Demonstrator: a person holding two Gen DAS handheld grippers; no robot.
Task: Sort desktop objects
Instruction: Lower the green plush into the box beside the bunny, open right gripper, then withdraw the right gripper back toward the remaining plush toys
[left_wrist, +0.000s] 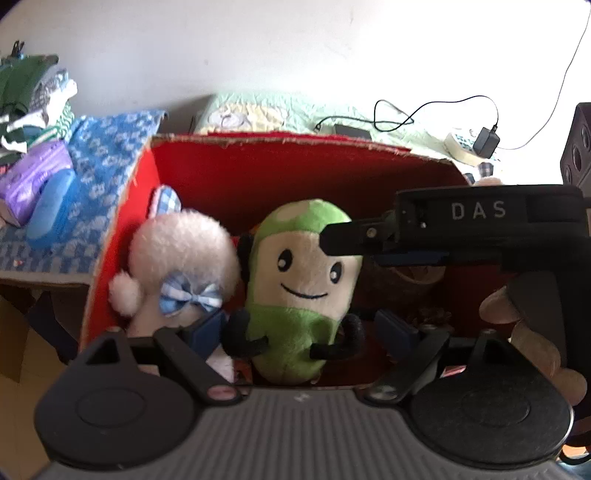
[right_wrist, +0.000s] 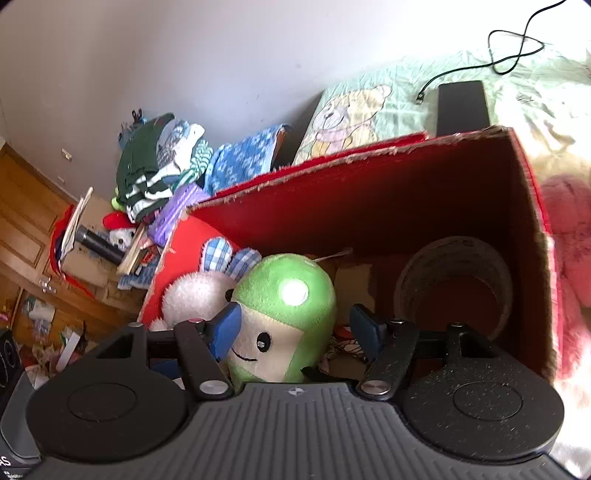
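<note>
A red cardboard box (left_wrist: 192, 173) with a ragged top edge stands open on a bed, and both cameras look down into it. Inside, near the front, a green and cream plush toy (left_wrist: 303, 280) with a stitched smile and thin black arms stands upright. Pressed against its side is a white fluffy plush toy (left_wrist: 184, 254) with a blue checked bow and blue checked ears. A dark roll of tape (right_wrist: 454, 280) lies on the box floor at the far side from the white toy, well apart from both toys.

The left gripper (left_wrist: 301, 332) is open, its blue-padded fingers (left_wrist: 207, 330) on either side of the green toy's lower body without clearly pressing it. The right gripper (right_wrist: 291, 328) is also open over the box, its blue fingers (right_wrist: 227, 326) spread to either side of the green toy's head. In the left view, the right gripper's black body reaches in from the side, held by a hand (left_wrist: 535, 343).

Behind the box lie a pale green quilt (right_wrist: 369, 103) with a bear picture, a blue patterned cloth (left_wrist: 107, 147), a pile of folded clothes (right_wrist: 155, 166), and a black charger with its cable (left_wrist: 487, 138). A pink plush (right_wrist: 569, 221) lies just outside the box.
</note>
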